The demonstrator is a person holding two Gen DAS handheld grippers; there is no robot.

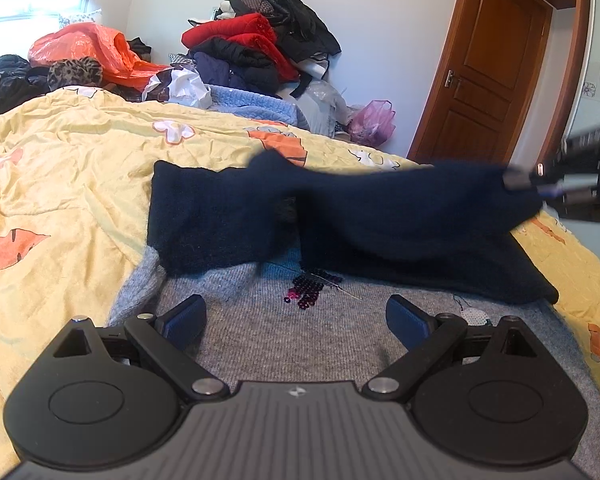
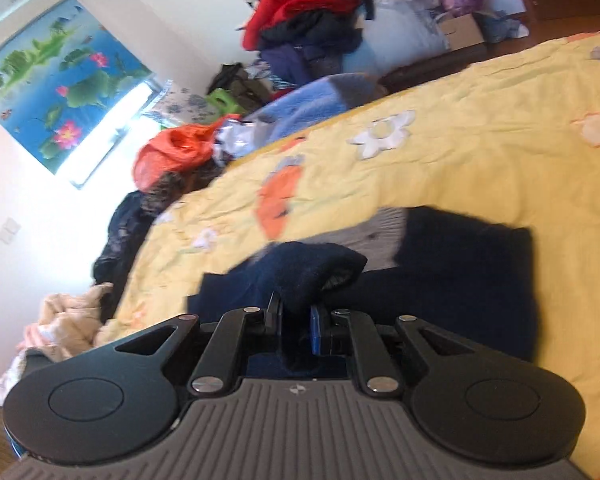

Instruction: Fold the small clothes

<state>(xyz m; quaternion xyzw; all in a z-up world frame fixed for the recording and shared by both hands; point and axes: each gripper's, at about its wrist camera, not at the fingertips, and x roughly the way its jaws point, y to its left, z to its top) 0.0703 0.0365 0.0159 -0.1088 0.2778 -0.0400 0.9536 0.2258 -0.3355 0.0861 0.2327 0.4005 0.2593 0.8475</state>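
Observation:
A small grey knit sweater (image 1: 292, 340) with sequin decoration (image 1: 306, 290) lies flat on the yellow bedspread (image 1: 60, 184). Its dark navy sleeves (image 1: 220, 216) lie across its upper part. My left gripper (image 1: 296, 320) is open and empty, low over the grey body. My right gripper (image 2: 296, 320) is shut on the end of the right navy sleeve (image 2: 312, 268) and holds it lifted over the sweater. It shows blurred at the right edge of the left wrist view (image 1: 528, 182), with the sleeve (image 1: 420, 208) stretched toward it.
A heap of red, black and blue clothes (image 1: 260, 48) is piled at the far wall. An orange plastic bag (image 1: 96, 48) and a pink bag (image 1: 372, 122) lie beyond the bed. A wooden door (image 1: 492, 72) stands at the right. Beige cloth (image 2: 68, 320) lies off the bed.

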